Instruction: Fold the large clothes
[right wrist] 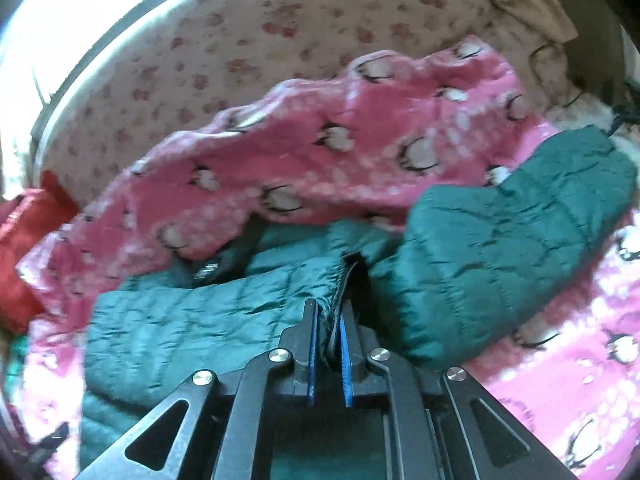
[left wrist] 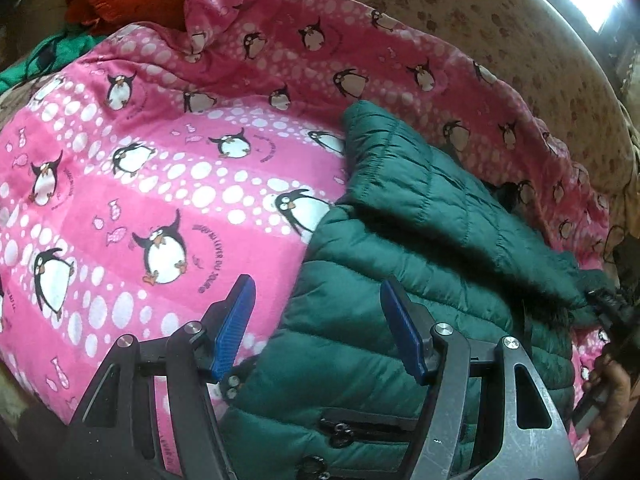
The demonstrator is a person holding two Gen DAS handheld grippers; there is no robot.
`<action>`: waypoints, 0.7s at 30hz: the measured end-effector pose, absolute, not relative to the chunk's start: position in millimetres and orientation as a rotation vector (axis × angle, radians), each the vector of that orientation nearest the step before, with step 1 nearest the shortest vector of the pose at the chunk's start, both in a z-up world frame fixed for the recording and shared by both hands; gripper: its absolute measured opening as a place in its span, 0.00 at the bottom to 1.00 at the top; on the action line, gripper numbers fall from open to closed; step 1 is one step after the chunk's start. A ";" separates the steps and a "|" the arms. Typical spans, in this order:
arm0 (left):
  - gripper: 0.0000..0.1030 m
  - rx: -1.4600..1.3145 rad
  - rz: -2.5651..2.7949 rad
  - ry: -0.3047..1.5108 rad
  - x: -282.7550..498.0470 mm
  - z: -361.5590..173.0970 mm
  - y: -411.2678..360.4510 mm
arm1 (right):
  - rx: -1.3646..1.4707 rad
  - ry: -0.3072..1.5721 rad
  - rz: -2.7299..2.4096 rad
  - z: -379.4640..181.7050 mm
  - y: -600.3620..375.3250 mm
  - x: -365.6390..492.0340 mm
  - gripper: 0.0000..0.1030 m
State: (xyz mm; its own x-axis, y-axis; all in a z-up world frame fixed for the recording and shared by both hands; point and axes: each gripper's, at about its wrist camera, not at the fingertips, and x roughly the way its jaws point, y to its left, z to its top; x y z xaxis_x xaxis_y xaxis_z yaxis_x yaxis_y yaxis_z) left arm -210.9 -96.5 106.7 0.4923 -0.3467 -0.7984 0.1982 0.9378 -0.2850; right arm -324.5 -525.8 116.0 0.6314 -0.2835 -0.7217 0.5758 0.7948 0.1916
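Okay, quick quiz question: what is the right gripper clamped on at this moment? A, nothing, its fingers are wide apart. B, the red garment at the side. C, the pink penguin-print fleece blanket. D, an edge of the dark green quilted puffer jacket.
D: in the right wrist view the right gripper has its blue-padded fingers pinched together on a fold of the dark green quilted puffer jacket, which lies on the pink penguin-print fleece blanket.
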 end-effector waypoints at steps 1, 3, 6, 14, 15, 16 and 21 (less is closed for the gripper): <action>0.63 -0.151 -0.338 1.001 -209.6 108.4 -99.8 | 0.464 0.792 -0.480 105.2 -530.0 -320.8 0.08; 0.63 -0.137 -0.338 0.985 -208.0 111.5 -103.8 | 0.562 0.856 -0.433 90.9 -535.9 -323.6 0.10; 0.63 -0.110 -0.341 0.969 -199.2 117.5 -112.8 | 0.679 0.807 -0.445 84.8 -540.2 -350.5 0.48; 0.63 -0.034 -0.314 0.936 -154.5 118.3 -154.6 | 0.745 0.809 -0.380 83.1 -547.5 -332.5 0.52; 0.63 -0.015 -0.305 0.943 -149.4 114.3 -159.4 | 0.728 0.826 -0.366 80.9 -543.0 -322.9 0.52; 0.63 0.015 -0.287 0.963 -143.2 106.9 -165.4 | 0.696 0.852 -0.357 78.1 -538.8 -313.7 0.51; 0.64 0.006 -0.285 1.019 -132.7 81.4 -169.4 | 0.315 0.853 -0.408 97.2 -505.0 -276.5 0.14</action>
